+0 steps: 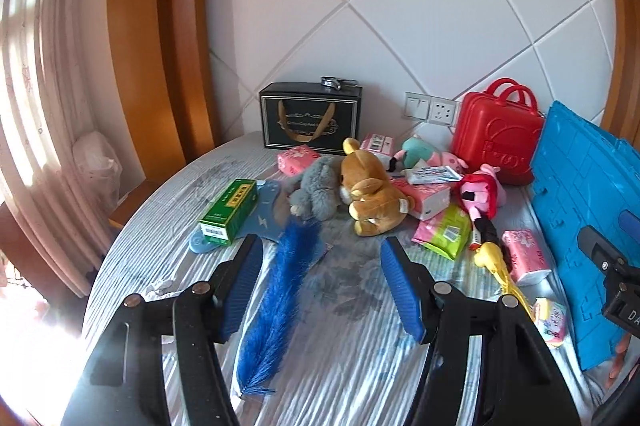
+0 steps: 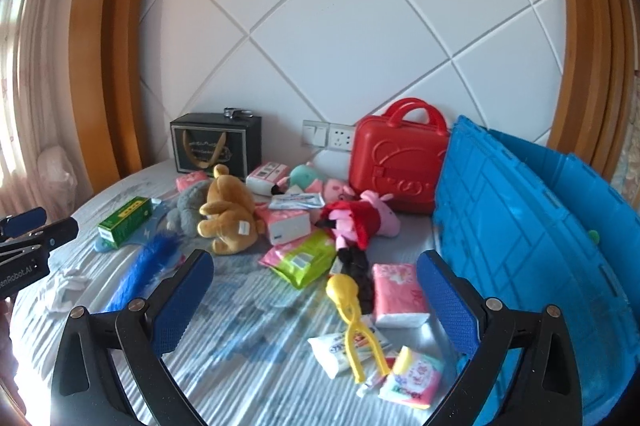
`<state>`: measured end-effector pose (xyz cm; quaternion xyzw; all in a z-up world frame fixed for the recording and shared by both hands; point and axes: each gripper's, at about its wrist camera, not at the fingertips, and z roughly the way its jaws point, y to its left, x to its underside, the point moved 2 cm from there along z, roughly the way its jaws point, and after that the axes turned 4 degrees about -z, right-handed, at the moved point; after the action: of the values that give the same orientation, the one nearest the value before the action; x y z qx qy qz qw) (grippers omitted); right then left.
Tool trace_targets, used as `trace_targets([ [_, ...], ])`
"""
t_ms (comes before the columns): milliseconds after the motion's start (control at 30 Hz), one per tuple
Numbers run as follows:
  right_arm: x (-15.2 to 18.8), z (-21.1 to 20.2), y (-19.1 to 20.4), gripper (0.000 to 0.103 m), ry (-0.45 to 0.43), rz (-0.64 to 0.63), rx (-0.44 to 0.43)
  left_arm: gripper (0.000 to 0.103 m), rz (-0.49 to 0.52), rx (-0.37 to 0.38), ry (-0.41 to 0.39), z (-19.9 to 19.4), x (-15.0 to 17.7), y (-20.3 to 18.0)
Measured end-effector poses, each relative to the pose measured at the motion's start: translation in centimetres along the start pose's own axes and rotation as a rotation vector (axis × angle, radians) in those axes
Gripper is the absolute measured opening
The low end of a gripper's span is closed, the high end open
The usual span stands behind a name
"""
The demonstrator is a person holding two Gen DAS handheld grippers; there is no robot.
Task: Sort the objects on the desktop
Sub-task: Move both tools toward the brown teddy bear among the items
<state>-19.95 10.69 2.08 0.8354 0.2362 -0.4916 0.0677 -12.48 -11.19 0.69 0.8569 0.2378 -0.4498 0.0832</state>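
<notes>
1. Your left tool hangs above the striped bed cover, jaws standing apart with nothing between the blue pads. It holds nothing.
2. Your right tool is likewise wide apart over the cover and grips nothing. The yellow plastic tongs and a pink tissue pack lie on the cover in the gap seen between its fingers, not touched by either pad.
3. A long blue feather lies on the cover just beside the left tool's left finger, its tip reaching a blue flat card.
4. A green box rests on that card, at the left of the pile.
5. The brown plush bear lies on its side mid-pile, touching the grey plush to its left.
6. A pink pig doll in a red dress lies to the right of the bear, near a green and pink packet.
7. The red case stands upright against the white padded wall, and a black gift box stands well to its left.
8. The blue crate stands at the right edge, just beside the right tool's right finger.
9. Small pink and white packets lie nearest you, under the tongs' handles.
</notes>
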Motion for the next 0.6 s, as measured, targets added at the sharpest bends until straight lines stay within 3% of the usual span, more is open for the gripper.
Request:
trace_targets([
  [300,0.1,6.2,2.9,0.103,0.106,-0.025,-0.068,0.061,-0.013,-0.007,0.042,4.3,-1.0,2.5],
  [600,-1.4,12.1,6.4,0.103,0.182,0.055,-0.023,0.061,0.107,0.113,0.105,13.0,-4.2,3.2],
])
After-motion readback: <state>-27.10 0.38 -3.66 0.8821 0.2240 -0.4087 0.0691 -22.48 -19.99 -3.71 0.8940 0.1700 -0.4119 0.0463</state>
